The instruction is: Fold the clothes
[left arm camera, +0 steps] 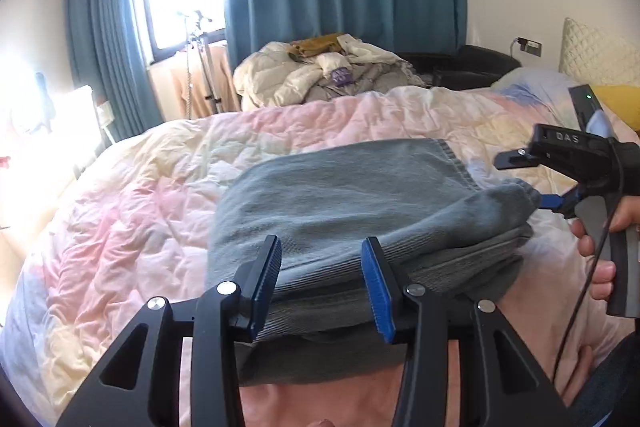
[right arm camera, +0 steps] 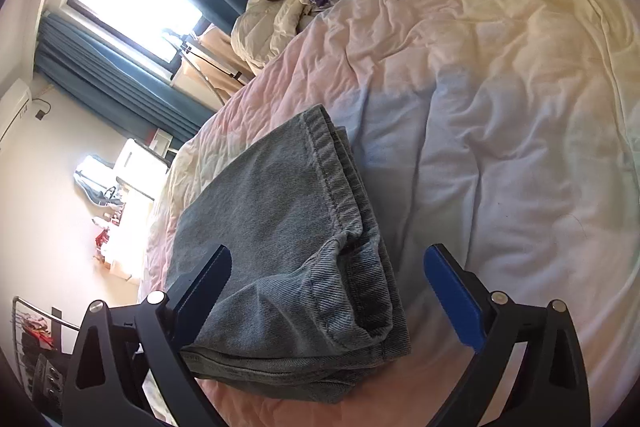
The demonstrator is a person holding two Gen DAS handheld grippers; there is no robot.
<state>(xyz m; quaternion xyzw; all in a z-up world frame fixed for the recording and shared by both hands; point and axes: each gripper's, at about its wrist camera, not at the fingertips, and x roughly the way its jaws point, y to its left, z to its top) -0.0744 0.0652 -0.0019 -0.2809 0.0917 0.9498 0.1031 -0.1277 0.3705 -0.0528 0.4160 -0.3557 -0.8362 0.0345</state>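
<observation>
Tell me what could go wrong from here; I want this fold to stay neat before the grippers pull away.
1. The folded jeans lie between the open left gripper fingers; withdrawing could snag and drag the top layer.
2. The right gripper, also open, straddles the bunched hem corner, which could catch and unroll.
3. The quilt is soft and wrinkled, so the stack may slump unevenly.

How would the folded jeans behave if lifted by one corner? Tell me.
The folded jeans would likely unfold and droop: the layers lie loose, unpinned. Thick denim and seams suggest some heft. On the soft quilt they'd probably drag, not slide.
</observation>
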